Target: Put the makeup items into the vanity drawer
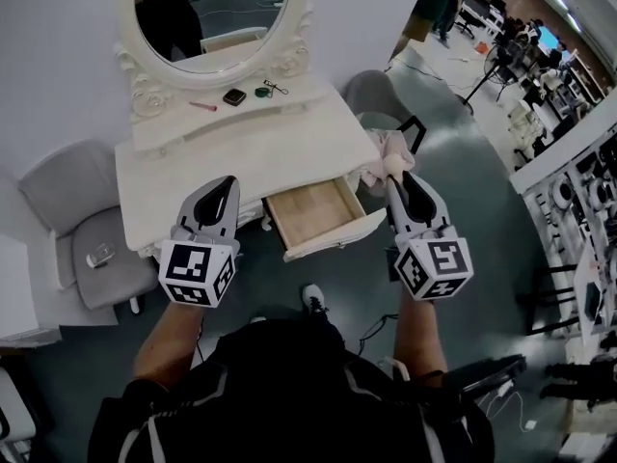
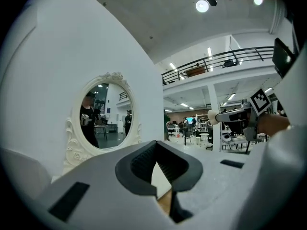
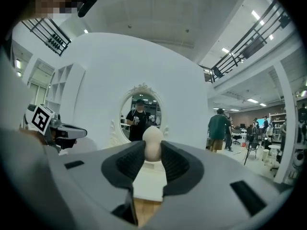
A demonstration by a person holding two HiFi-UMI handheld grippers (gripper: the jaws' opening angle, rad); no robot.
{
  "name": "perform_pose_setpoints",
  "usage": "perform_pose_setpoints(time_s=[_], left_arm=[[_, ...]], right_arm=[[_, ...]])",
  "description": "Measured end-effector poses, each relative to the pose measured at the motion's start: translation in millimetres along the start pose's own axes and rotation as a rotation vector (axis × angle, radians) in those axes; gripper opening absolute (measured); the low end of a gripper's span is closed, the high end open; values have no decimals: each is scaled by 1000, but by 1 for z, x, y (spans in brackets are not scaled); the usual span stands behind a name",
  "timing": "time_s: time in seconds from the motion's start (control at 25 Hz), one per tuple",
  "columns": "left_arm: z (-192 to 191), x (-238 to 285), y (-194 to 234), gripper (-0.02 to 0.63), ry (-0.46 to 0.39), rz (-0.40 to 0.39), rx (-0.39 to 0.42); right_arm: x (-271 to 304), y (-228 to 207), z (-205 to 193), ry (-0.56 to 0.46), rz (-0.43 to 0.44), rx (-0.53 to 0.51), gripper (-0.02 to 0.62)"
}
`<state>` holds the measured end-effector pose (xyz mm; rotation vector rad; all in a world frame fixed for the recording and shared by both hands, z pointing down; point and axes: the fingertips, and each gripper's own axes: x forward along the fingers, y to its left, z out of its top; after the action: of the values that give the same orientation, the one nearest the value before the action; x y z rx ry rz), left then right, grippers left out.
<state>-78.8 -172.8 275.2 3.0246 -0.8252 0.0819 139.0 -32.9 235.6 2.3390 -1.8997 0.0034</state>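
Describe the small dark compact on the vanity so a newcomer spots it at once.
Start at the white vanity table with the oval mirror. On the raised shelf just below the mirror lies a row of small items; the dark squarish compact sits between a thin pink stick and a green round piece, the only boxy one.

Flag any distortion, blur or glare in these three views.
Head view: fisheye bows the room's edges, yet the vanity and open drawer stay sharp. Left gripper view: black vignette corners, a ceiling lamp blooms. Right gripper view: same bowing; the makeup sponge in the right gripper is slightly soft.
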Motion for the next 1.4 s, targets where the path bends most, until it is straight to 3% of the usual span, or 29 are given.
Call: perform_pose_setpoints(time_s=[0.4,0.72,1.04,1.4], left_arm=[[3,42,0,3,28,173,5],[0,75,-1,3,49,290,20],[-24,94,-12,3,123,378,31],[-78,104,-23,3,229,434,-13]], right_arm=[[80,-45,5,-10,187,-27,112],[129,-72,-12,8,281,-33,112],[169,-86,-49,53,385,-16,114],[201,-67,-111,142,522,-62,114]])
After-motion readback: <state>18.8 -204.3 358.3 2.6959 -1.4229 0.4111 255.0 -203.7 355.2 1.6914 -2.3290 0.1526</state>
